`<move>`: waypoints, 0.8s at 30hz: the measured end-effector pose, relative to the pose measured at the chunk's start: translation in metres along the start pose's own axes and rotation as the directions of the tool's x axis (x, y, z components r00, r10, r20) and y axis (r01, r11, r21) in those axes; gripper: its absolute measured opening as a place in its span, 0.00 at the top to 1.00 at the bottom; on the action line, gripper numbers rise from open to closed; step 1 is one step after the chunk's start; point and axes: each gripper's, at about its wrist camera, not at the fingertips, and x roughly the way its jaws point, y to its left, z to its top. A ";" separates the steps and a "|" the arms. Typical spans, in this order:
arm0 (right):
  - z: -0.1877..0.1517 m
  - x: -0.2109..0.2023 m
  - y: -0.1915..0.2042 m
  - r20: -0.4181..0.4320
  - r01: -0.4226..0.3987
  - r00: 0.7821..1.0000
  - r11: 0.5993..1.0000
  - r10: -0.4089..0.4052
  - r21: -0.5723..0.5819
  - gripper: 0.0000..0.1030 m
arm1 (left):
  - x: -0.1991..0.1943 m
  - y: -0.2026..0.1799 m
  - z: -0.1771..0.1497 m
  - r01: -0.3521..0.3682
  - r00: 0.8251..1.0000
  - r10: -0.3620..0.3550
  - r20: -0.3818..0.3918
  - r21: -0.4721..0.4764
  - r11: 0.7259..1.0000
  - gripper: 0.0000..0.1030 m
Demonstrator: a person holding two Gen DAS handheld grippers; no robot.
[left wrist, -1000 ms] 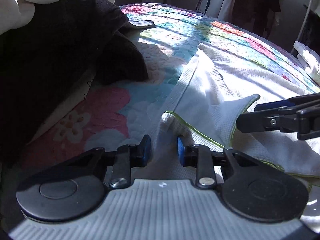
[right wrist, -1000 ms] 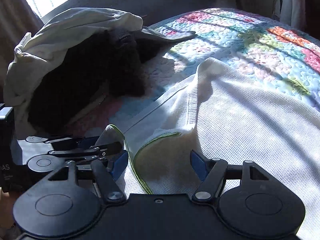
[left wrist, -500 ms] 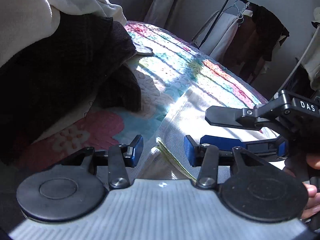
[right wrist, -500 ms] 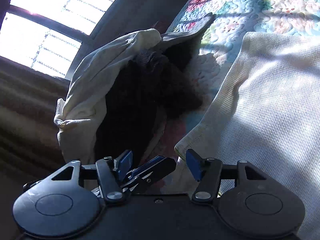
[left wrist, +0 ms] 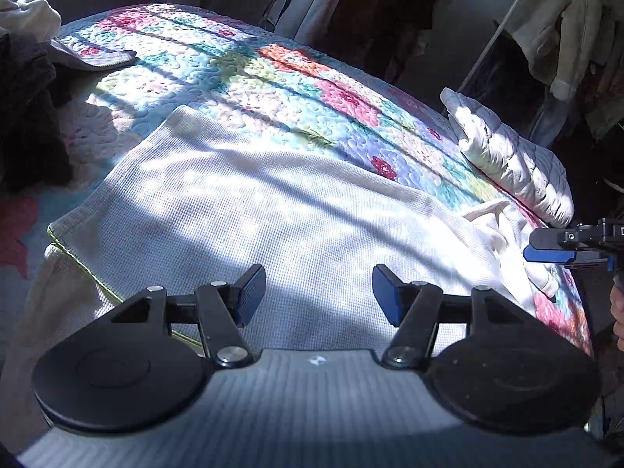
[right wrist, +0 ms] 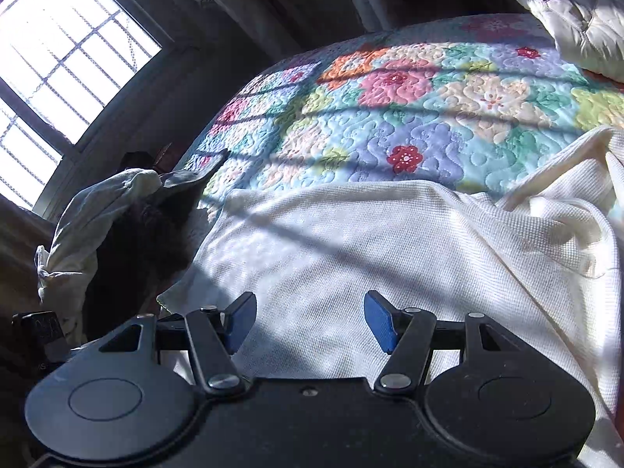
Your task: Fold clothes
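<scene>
Two grippers hanging over a white waffle-knit garment [left wrist: 273, 202] on a bed, both with nothing in them.

Left gripper [left wrist: 319, 292] has its blue-padded jaws spread wide above the cloth, and the right gripper [right wrist: 310, 321] is just as wide. That garment lies mostly flat on the colourful floral quilt [right wrist: 390, 117], with a green-trimmed edge at its left side and bunched folds at the right. Heap of dark and cream clothes [right wrist: 128, 234] sits off to the left, and a white quilted pillow [left wrist: 511, 160] lies to the right.
</scene>
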 end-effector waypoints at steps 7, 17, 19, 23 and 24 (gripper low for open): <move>0.005 -0.033 -0.106 0.001 0.295 0.955 0.953 -0.296 0.070 0.36 | 0.083 -0.094 0.021 0.081 0.984 -0.069 -0.162 0.065 0.995 0.37; 0.009 0.033 -0.156 -0.069 0.256 0.965 0.966 -0.254 0.022 0.94 | 0.171 -0.156 0.021 -0.025 0.970 0.073 -0.232 0.202 0.979 0.37; 0.011 0.043 -0.152 -0.045 0.278 0.958 0.957 -0.282 -0.081 0.93 | 0.178 -0.157 0.024 -0.059 0.967 0.110 -0.230 0.216 0.975 0.37; 0.021 -0.011 -0.172 0.152 0.382 0.912 0.924 -0.381 0.026 0.94 | 0.180 -0.154 0.039 -0.109 0.968 0.162 -0.194 0.260 0.960 0.37; 0.024 -0.028 -0.179 0.201 0.401 0.891 0.914 -0.406 0.068 0.95 | 0.182 -0.153 0.042 -0.113 0.966 0.169 -0.196 0.267 0.957 0.36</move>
